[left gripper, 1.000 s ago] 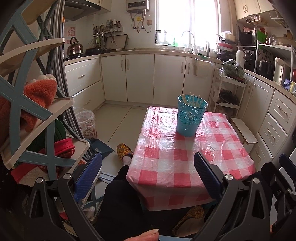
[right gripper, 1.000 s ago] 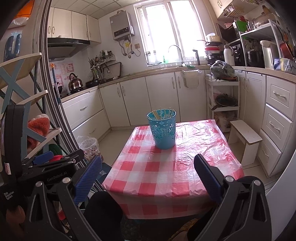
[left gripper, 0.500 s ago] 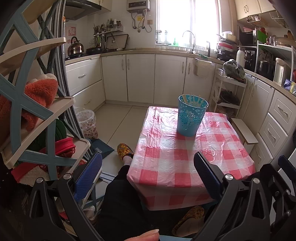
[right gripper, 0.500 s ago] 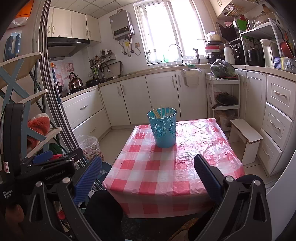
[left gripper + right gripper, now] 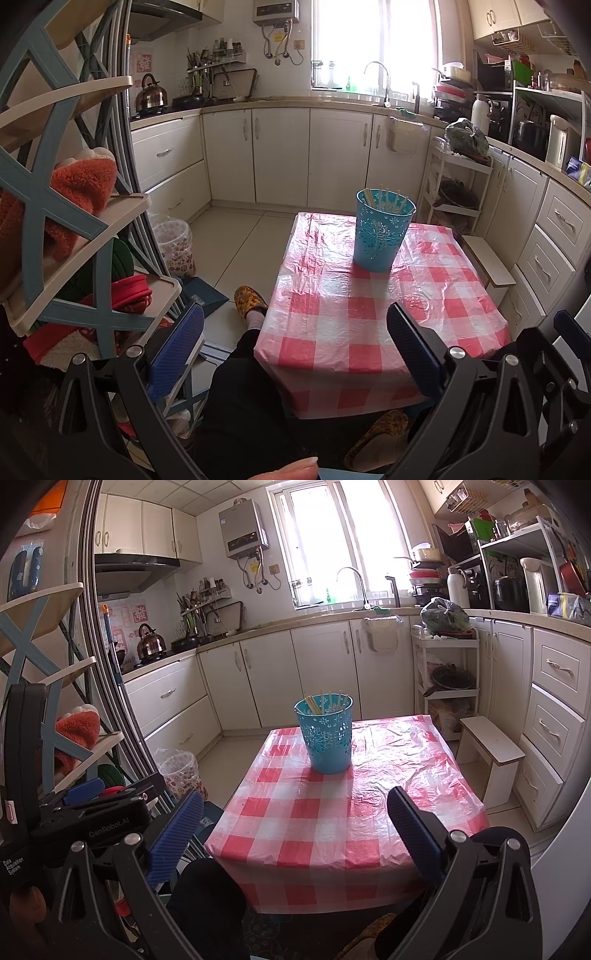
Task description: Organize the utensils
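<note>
A turquoise perforated holder [image 5: 382, 232] [image 5: 327, 736] stands upright on the far half of a low table with a red and white checked cloth [image 5: 354, 332] [image 5: 325, 830]. Several pale chopsticks [image 5: 386, 201] [image 5: 327, 703] stick out of its top. My left gripper [image 5: 293, 345] is open and empty, held back from the table's near edge. My right gripper [image 5: 295, 825] is also open and empty, well short of the holder. The left gripper's black body [image 5: 85, 823] shows at the left of the right wrist view.
A blue and cream shelf rack with orange and red cloth [image 5: 74, 236] stands close on the left. A person's dark trouser leg [image 5: 243, 398] and patterned slipper [image 5: 251, 301] lie beside the table. A white stool [image 5: 491, 753], a bin [image 5: 181, 771] and white cabinets ring the floor.
Both grippers stay open and empty. The two views shift only slightly, with the holder drifting a little to the right in the right wrist view.
</note>
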`<state>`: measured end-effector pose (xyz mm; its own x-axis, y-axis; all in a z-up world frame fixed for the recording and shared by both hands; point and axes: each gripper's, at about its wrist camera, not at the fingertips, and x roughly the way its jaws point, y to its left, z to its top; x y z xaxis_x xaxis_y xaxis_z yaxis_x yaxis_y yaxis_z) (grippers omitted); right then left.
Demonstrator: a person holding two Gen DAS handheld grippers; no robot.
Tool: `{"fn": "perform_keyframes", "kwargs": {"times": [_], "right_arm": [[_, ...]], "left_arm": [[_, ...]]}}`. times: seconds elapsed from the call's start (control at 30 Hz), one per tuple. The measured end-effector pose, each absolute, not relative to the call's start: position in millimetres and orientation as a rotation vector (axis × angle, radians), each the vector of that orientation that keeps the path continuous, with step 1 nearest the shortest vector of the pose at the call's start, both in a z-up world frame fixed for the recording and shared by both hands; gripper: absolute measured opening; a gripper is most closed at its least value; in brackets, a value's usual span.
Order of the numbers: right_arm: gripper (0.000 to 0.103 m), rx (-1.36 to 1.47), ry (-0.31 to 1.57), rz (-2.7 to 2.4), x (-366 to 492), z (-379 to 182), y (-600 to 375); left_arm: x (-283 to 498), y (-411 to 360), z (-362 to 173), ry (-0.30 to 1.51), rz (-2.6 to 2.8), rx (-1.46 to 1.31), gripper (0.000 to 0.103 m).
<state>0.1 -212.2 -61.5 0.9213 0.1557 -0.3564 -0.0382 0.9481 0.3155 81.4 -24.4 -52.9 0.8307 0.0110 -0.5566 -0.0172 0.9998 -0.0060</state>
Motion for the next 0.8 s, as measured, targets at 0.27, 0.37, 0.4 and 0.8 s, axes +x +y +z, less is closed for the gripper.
{"fn": "perform_keyframes", "kwargs": {"times": [0.27, 0.37, 0.4, 0.8], "right_arm": [[0.096, 0.308, 0.391, 0.102, 0, -63, -210], [0.096, 0.307, 0.392, 0.104, 1, -64, -210], [0.096, 0.307, 0.392, 0.104, 1, -64, -210], [0.096, 0.308, 0.395, 0.105, 1, -67, -209]], "left_arm": [[81, -24, -53, 0.591, 0.016, -0.011, 0.095], [81, -24, -53, 0.591, 0.015, -0.010, 0.095], [81, -24, -53, 0.591, 0.016, -0.010, 0.095], [71, -27, -50, 0.526, 0.016, 0.002, 0.095]]}}
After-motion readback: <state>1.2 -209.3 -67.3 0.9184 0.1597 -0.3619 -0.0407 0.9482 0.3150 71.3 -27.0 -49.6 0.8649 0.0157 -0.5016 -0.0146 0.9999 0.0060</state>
